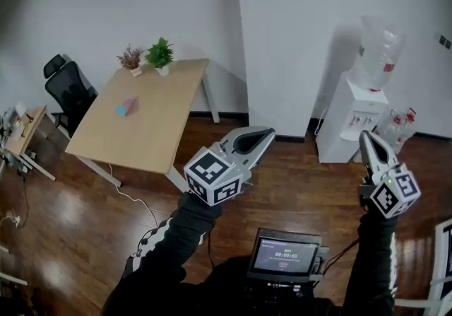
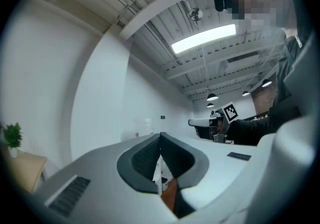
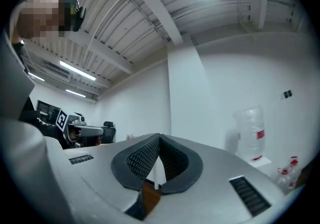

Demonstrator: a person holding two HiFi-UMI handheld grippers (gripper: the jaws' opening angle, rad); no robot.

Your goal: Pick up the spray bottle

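Observation:
A small pink and blue spray bottle (image 1: 127, 106) lies on the light wooden table (image 1: 152, 138) at the left of the head view, far from both grippers. Over the wooden floor, my left gripper (image 1: 267, 134) is held level with its jaws shut and nothing between them. My right gripper (image 1: 366, 138) is at the right, also shut and empty. In the left gripper view the left gripper's (image 2: 160, 135) pads meet, and the right gripper (image 2: 210, 122) shows beyond. The right gripper view shows the right gripper's (image 3: 159, 138) pads together. The bottle shows in neither gripper view.
Two potted plants (image 1: 161, 55) stand at the table's far end. A black office chair (image 1: 67, 88) and a cluttered desk (image 1: 21, 131) are at the left. A white water dispenser (image 1: 357, 120) stands by the wall at the right. A small screen (image 1: 286, 256) sits at the person's chest.

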